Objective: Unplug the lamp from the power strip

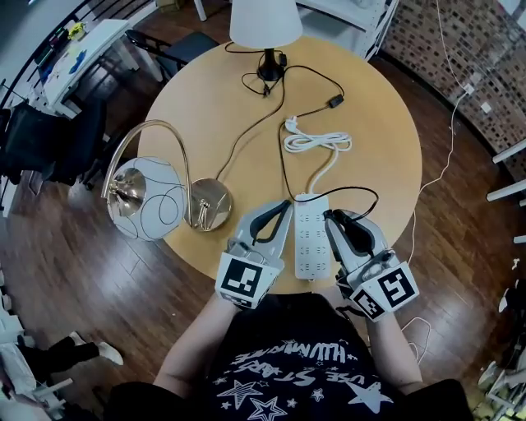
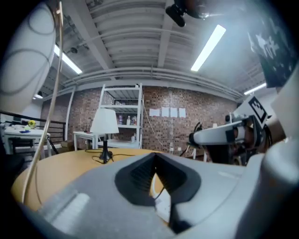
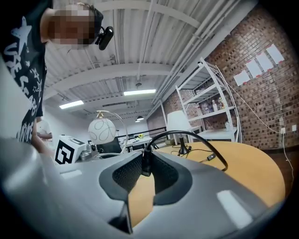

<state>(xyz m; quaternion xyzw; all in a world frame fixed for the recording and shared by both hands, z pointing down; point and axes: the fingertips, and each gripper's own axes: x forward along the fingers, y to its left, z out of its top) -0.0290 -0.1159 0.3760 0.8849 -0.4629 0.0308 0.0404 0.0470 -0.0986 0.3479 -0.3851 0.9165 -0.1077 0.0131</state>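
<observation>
A white power strip (image 1: 311,242) lies near the table's front edge, between my two grippers. The white-shaded lamp (image 1: 263,20) stands at the far side, and its black cord (image 1: 283,156) runs down to the strip's far end. From there it loops right to a black plug (image 3: 145,163). My right gripper (image 3: 145,161) is shut on that plug, just right of the strip's far corner (image 1: 335,218); whether the plug sits in a socket is hidden. My left gripper (image 1: 282,210) rests at the strip's left side, jaw tips together (image 2: 155,158), with nothing between them.
A gold arc lamp with a glass globe (image 1: 148,197) lies at the table's left edge, its round base (image 1: 209,201) close to my left gripper. The strip's own coiled white cable (image 1: 316,141) and an inline switch (image 1: 334,101) lie mid-table. Chairs and shelving surround the table.
</observation>
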